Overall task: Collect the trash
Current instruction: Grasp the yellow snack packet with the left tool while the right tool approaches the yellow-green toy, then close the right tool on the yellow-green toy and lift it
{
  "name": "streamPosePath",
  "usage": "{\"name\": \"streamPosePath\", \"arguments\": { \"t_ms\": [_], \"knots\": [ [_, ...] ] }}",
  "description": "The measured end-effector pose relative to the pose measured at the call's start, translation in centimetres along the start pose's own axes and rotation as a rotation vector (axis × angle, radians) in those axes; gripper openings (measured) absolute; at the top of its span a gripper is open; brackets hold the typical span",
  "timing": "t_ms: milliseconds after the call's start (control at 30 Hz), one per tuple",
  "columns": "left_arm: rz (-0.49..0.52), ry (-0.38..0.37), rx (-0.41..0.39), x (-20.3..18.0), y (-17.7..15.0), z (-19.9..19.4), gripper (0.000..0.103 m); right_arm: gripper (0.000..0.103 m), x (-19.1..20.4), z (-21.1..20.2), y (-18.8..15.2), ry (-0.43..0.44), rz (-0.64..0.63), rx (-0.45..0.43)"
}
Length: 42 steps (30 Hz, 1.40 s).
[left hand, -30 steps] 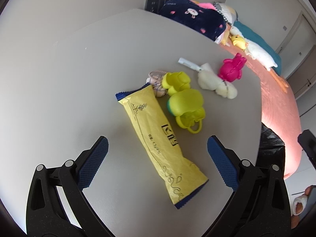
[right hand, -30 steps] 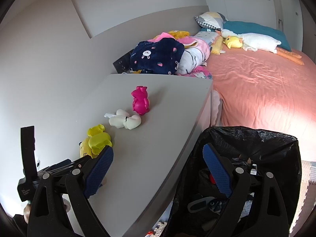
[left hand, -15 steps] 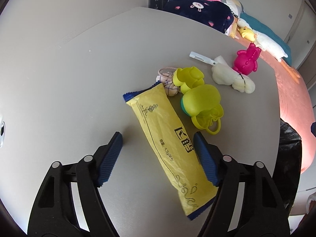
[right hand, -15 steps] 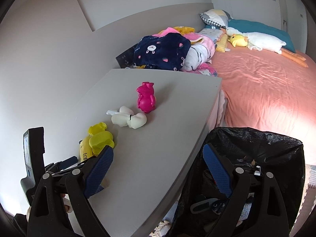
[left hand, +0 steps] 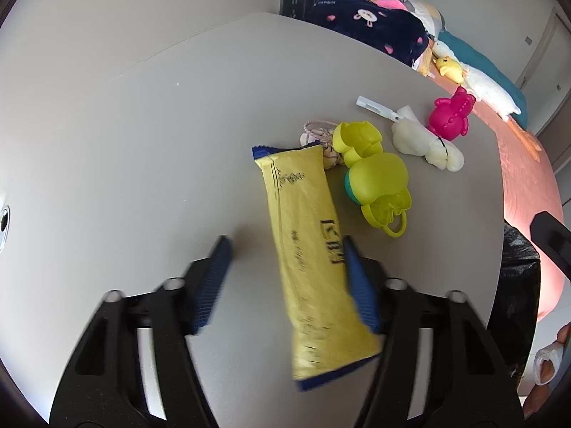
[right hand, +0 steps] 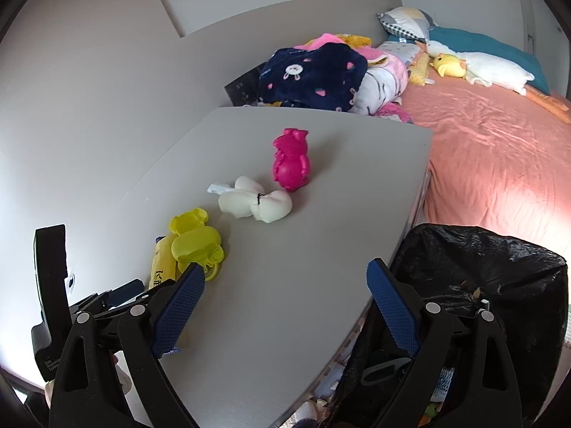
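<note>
— Our left gripper [left hand: 285, 267] has just been closing, and the yellow wrapper [left hand: 310, 249] lies between its blue pads. Do we have it yet?

— Not fully. The right-hand pad touches the wrapper's edge, while the other pad stands clear of it with bare table [left hand: 142, 142] in the gap. Our right gripper [right hand: 285, 303] is spread wide and holds nothing, hanging over the table's edge beside the black trash bag [right hand: 499, 267].

— How does the wrapper look?

— Long and flat, yellow with dark blue crimped ends and black print, lying lengthwise away from us just beside the yellow-green toy [left hand: 378, 182].

— What do we see from the right wrist only?

— The bag's open mouth, with rubbish inside. From there the wrapper [right hand: 162, 264] is mostly hidden behind the toy [right hand: 194, 244].
</note>
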<state>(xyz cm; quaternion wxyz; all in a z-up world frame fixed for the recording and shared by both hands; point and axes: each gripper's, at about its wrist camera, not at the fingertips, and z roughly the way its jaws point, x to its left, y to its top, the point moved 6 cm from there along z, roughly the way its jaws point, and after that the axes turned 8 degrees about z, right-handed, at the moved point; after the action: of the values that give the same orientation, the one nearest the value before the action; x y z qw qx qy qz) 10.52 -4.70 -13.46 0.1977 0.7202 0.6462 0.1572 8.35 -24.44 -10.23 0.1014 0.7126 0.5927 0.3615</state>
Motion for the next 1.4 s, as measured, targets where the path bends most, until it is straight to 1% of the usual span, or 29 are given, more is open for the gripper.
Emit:
{"name": "streamPosePath", "arguments": {
  "t_ms": [33, 67, 100, 167, 200, 267, 333, 467, 633, 800, 933, 1233, 1267, 1300, 1367, 1400],
  "knots": [
    [-0.006, -0.01, -0.007, 0.2, -0.1, -0.1, 0.039, 0.092, 0.3, 0.3, -0.1, 0.003, -0.004, 0.006],
    [-0.012, -0.028, -0.01, 0.3, -0.1, -0.2, 0.028, 0.092, 0.5, 0.5, -0.1, 0.004, -0.007, 0.01],
    [-0.019, -0.047, -0.008, 0.5, -0.1, -0.3, 0.025, 0.092, 0.7, 0.8, -0.2, 0.007, -0.012, 0.017],
    [-0.067, -0.087, -0.005, 1.3, -0.3, -0.4, 0.022, 0.092, 1.3, 1.3, -0.4, 0.013, -0.022, 0.03],
    [-0.079, -0.084, -0.01, 1.6, -0.3, -0.4, 0.021, 0.092, 1.6, 1.5, -0.4, 0.015, -0.027, 0.034],
    [-0.091, -0.065, -0.024, 2.2, -0.4, -0.8, 0.02, 0.092, 2.3, 1.9, -0.5, 0.021, -0.04, 0.041],
    [-0.098, -0.063, -0.04, 2.8, -0.5, -1.4, 0.02, 0.092, 2.9, 2.4, -0.5, 0.024, -0.051, 0.048],
    [-0.084, -0.035, -0.073, 3.5, -0.2, -2.6, 0.02, 0.092, 4.0, 3.3, -0.7, 0.031, -0.069, 0.065],
    [-0.082, -0.02, -0.092, 4.7, -0.1, -3.5, 0.02, 0.092, 5.5, 5.1, -1.2, 0.021, -0.104, 0.097],
    [-0.101, -0.007, -0.094, 6.1, -0.2, -3.9, 0.02, 0.092, 7.1, 6.8, -1.6, 0.012, -0.142, 0.119],
    [-0.121, -0.018, -0.093, 7.0, -0.5, -3.8, 0.02, 0.092, 8.0, 8.0, -1.6, -0.002, -0.167, 0.128],
    [-0.131, -0.027, -0.09, 7.8, -0.8, -3.7, 0.02, 0.091, 8.5, 10.1, -1.3, -0.049, -0.215, 0.143],
    [-0.131, -0.027, -0.088, 7.7, -0.7, -3.5, 0.02, 0.09, 8.6, 10.2, -1.3, -0.055, -0.227, 0.139],
    [-0.132, -0.028, -0.084, 7.7, -0.8, -3.4, 0.02, 0.087, 8.7, 10.3, -1.2, -0.058, -0.236, 0.137],
    [-0.133, -0.029, -0.08, 7.7, -0.7, -3.3, 0.02, 0.078, 8.8, 10.4, -1.0, -0.055, -0.248, 0.137],
    [-0.132, -0.03, -0.078, 7.6, -0.7, -3.3, 0.02, 0.067, 8.9, 10.4, -0.9, -0.048, -0.258, 0.139]
  ]
}}
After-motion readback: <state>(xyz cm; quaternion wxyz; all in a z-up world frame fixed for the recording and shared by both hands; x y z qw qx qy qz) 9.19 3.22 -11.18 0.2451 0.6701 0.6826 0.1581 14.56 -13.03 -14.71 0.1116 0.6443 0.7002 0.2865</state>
